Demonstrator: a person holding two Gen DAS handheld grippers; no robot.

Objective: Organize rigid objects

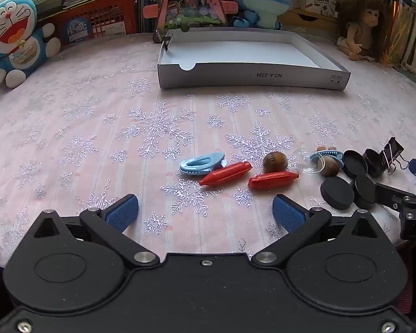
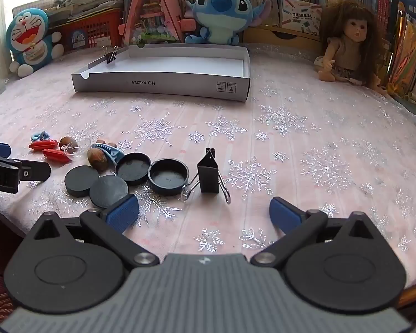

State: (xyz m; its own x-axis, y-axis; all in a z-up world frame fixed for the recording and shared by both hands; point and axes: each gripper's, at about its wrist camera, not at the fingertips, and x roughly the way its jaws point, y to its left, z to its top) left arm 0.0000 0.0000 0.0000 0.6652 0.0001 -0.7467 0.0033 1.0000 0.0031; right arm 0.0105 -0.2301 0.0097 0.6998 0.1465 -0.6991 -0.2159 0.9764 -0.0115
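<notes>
Small objects lie in a row on the snowflake tablecloth: a blue clip [image 1: 202, 163], two red pieces [image 1: 226, 173] [image 1: 273, 179], a brown nut [image 1: 275, 162], black round caps [image 2: 108, 191] [image 2: 168, 177] and a black binder clip [image 2: 208, 174]. A white shallow box [image 1: 252, 79] stands behind them, with a small binder clip [image 2: 111, 55] on its left rim. My left gripper [image 1: 205, 211] is open and empty, just short of the red pieces. My right gripper [image 2: 203, 212] is open and empty, just short of the binder clip.
Along the back edge stand a Doraemon plush [image 2: 30, 41], a red basket [image 2: 94, 32], a pink house toy [image 2: 152, 14], a Stitch plush [image 2: 222, 8] and a doll [image 2: 349, 50]. Bookshelves lie behind and to the right.
</notes>
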